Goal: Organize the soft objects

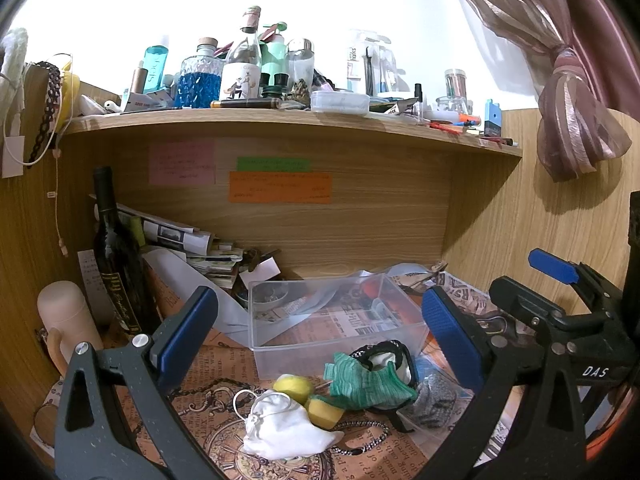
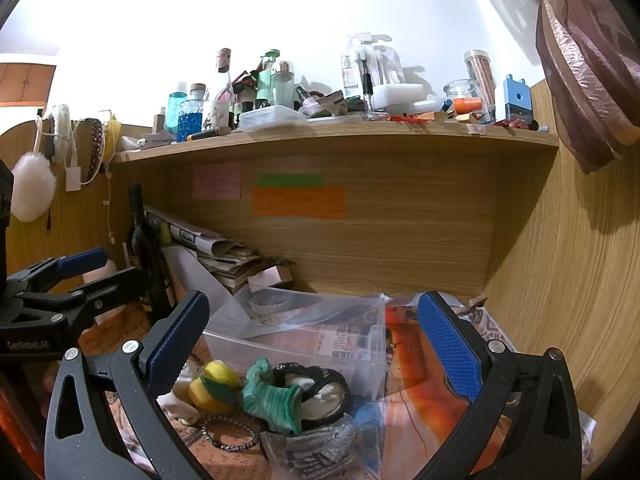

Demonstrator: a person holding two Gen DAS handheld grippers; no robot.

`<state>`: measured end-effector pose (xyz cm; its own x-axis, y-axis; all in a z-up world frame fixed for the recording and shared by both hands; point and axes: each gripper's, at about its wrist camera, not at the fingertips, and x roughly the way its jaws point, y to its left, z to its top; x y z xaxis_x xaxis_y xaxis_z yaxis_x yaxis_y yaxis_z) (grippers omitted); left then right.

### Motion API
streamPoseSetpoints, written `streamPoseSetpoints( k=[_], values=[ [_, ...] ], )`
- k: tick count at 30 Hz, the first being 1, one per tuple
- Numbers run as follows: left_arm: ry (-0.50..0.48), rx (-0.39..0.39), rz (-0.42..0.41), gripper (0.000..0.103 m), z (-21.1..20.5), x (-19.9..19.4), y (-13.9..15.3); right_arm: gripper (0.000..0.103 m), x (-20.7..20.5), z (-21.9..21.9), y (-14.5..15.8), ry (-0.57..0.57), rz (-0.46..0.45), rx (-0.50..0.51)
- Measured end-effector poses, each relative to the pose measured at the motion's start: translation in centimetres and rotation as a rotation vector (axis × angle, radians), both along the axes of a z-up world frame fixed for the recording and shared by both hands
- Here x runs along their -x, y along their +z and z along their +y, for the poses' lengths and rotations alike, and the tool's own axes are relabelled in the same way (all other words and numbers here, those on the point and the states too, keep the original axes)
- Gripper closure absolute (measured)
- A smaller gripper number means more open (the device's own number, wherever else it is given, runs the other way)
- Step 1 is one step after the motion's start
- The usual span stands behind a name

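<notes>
While a dark glass wine bottle [image 1: 116,256] and a slumped stack of papers [image 1: 188,248] are crowded against the back of the wooden desk nook, a clear plastic rectangular bin [image 1: 332,320] is set on the newspaper-covered surface [image 1: 224,364]. Just in front of it, a green knitted cloth [image 1: 368,386], a yellow sponge ball [image 1: 294,386] and a white crumpled cloth [image 1: 284,428] are piled together. Both the left gripper [image 1: 320,336] and the right gripper [image 2: 316,344] are held wide apart, nothing being grasped or touched.
</notes>
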<state>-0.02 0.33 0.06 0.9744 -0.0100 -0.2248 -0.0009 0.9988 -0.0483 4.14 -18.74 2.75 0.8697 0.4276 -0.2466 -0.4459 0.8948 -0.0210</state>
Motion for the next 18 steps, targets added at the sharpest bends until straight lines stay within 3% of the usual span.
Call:
streamPoseSetpoints(
  k=[18],
  values=[
    [0.001, -0.001, -0.004, 0.000, 0.08, -0.06, 0.26, 0.000, -0.11, -0.08, 0.02, 0.000, 0.002, -0.004]
  ],
)
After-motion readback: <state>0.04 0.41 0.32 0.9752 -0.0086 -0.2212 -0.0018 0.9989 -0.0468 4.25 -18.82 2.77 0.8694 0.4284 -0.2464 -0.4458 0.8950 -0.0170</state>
